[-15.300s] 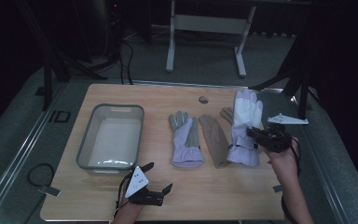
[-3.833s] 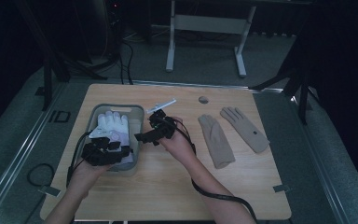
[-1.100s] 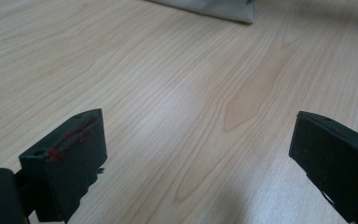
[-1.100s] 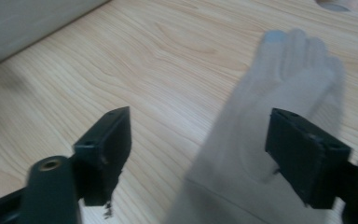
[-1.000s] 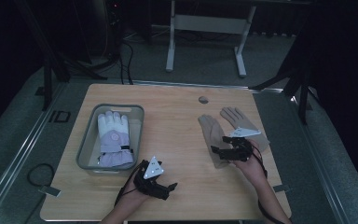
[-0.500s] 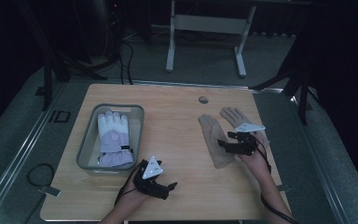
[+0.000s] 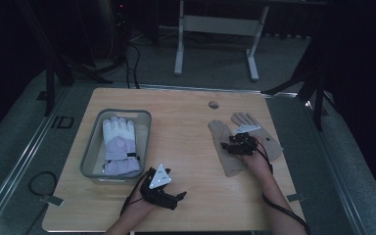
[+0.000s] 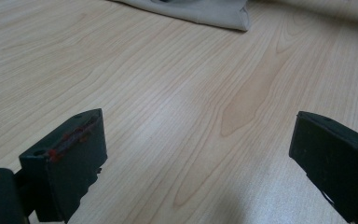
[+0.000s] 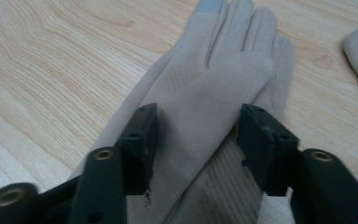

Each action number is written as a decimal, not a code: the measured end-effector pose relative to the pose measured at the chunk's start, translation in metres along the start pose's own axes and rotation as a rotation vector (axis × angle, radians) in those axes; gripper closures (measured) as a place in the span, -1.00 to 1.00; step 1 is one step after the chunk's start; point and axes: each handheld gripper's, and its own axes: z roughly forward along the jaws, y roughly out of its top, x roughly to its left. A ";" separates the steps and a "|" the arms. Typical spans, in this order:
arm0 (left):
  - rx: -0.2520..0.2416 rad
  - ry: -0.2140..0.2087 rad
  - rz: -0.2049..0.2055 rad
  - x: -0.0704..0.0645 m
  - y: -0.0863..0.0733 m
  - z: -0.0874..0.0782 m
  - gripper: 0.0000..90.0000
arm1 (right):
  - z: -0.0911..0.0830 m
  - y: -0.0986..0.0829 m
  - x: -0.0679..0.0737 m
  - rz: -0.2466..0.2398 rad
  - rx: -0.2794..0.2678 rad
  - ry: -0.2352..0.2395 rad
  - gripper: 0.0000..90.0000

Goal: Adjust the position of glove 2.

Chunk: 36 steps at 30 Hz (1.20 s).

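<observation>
Beige glove lies flat on the wooden table, palm up, one fingertip grey. We note the right gripper jaws spread astride its thumb; left gripper spread, empty.

the table is pale wood with wavy grain lines, smooth and a little shiny where light falls on it. the beige glove is soft cloth, matt and a bit fuzzy, with a smoother grey patch on one fingertip. the white glove looks thick, padded cloth. it lies in a grey bin that looks like smooth plastic. the right gripper has matt black jaws with rough edges. the left gripper has dull black jaws too, one scuffed with red marks.
</observation>
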 end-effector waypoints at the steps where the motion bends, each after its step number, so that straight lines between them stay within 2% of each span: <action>1: 0.000 -0.001 -0.002 0.000 0.000 0.000 -0.91 | 0.000 0.000 0.000 0.008 0.001 -0.002 0.16; 3: 0.000 -0.001 -0.005 0.000 0.000 0.000 -0.91 | 0.000 0.000 0.003 0.023 -0.007 -0.006 0.41; 4: -0.001 -0.002 -0.003 -0.001 0.000 0.000 -0.91 | 0.000 0.000 0.005 0.015 -0.011 -0.010 0.61; 6: -0.001 -0.002 -0.002 -0.001 0.000 -0.001 -0.91 | -0.001 0.002 0.010 0.059 -0.001 -0.030 0.68; 8: -0.005 0.000 -0.005 -0.001 0.000 -0.001 -0.91 | -0.002 0.004 0.015 0.109 0.007 -0.037 0.71; 13: -0.009 0.006 -0.010 0.001 0.000 -0.002 -0.91 | -0.012 0.013 0.038 0.206 -0.043 -0.045 0.73; 15: -0.012 0.008 -0.011 0.001 0.001 -0.002 -0.91 | -0.017 0.020 0.049 0.219 -0.066 -0.067 0.74; 17: -0.016 0.009 -0.009 0.001 0.001 -0.002 -0.91 | -0.022 0.029 0.060 0.245 -0.085 -0.049 0.74; 20: -0.017 0.009 -0.009 0.001 0.001 -0.003 -0.91 | -0.030 0.038 0.072 0.278 -0.108 -0.059 0.74; 22: -0.021 0.011 -0.012 0.001 0.001 -0.004 -0.91 | -0.036 0.041 0.082 0.320 -0.134 -0.059 0.73; 23: -0.021 0.011 -0.012 0.001 0.001 -0.004 -0.91 | -0.036 0.041 0.082 0.320 -0.134 -0.059 0.73; 26: -0.027 0.013 -0.012 0.001 0.001 -0.005 -0.91 | -0.037 0.038 0.100 0.345 -0.168 -0.094 0.73; 29: -0.027 0.011 -0.010 0.001 0.000 -0.005 -0.91 | -0.025 0.030 0.106 0.368 -0.145 -0.096 0.72; 32: -0.022 0.011 -0.003 0.001 0.000 -0.004 -0.91 | -0.010 0.021 0.110 0.372 -0.097 -0.107 0.68; 36: -0.015 0.007 -0.003 0.001 -0.001 -0.003 -0.91 | 0.001 0.015 0.114 0.345 -0.046 -0.121 0.53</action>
